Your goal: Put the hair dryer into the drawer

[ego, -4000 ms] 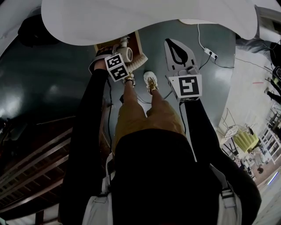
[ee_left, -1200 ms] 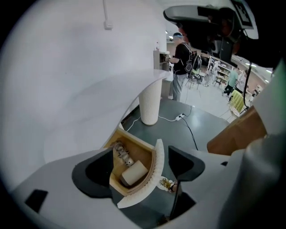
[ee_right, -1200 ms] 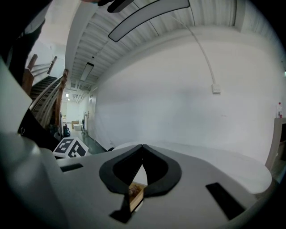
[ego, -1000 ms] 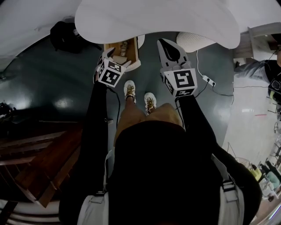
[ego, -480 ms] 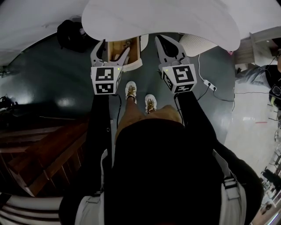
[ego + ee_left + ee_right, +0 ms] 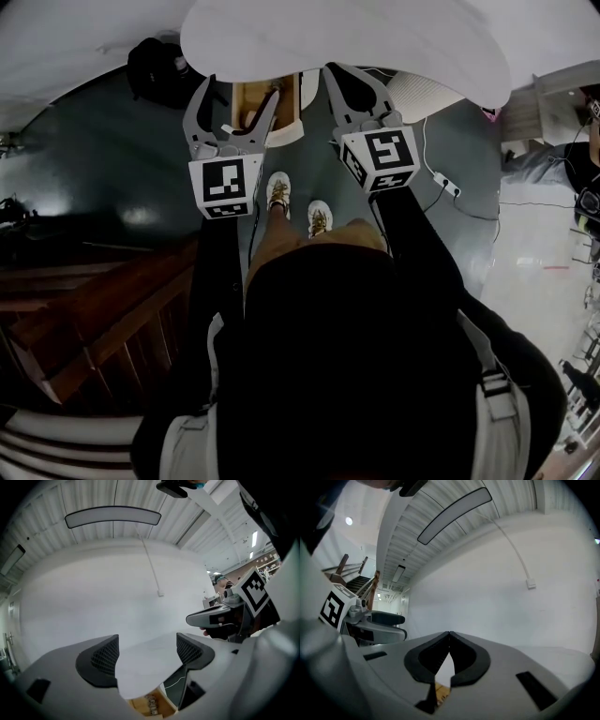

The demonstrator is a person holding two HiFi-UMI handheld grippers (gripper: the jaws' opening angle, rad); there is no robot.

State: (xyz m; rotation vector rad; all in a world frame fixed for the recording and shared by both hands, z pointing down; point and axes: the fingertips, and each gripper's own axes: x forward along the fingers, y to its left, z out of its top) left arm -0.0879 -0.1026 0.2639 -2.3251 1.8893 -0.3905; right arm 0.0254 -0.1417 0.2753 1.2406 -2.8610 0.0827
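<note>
- Under the edge of the white surface point(image 6: 356, 37), a wooden drawer point(image 6: 289, 112) stands open.
- Down in the drawer lies the hair dryer point(image 6: 271, 95). Only a small pale bit of it shows, so I cannot tell which way it lies.
- The left gripper point(image 6: 241, 89) is held over the open drawer. Its jaws are wide apart, and nothing is between them.
- From the left gripper view, the edge of the surface and a corner of the drawer show through the gap between the jaws.
- The right gripper point(image 6: 333, 70) is just beside the drawer, on its right side, with its tips up at the edge of the surface.
- Its jaws are pressed together so the tips touch. They hold nothing.
- The two grippers are side by side, near each other but not touching. Each one can be seen from the other's view.
- The person's two shoes point(image 6: 277, 192) stand on the dark floor point(image 6: 112, 169), close to the drawer and between the two arms.
- A black bag point(image 6: 155, 66) sits on the floor off to the left.
- A white power strip point(image 6: 448, 186) with its cord lies on the floor to the right.
- Brown wooden stairs point(image 6: 84, 319) are at the far left.
</note>
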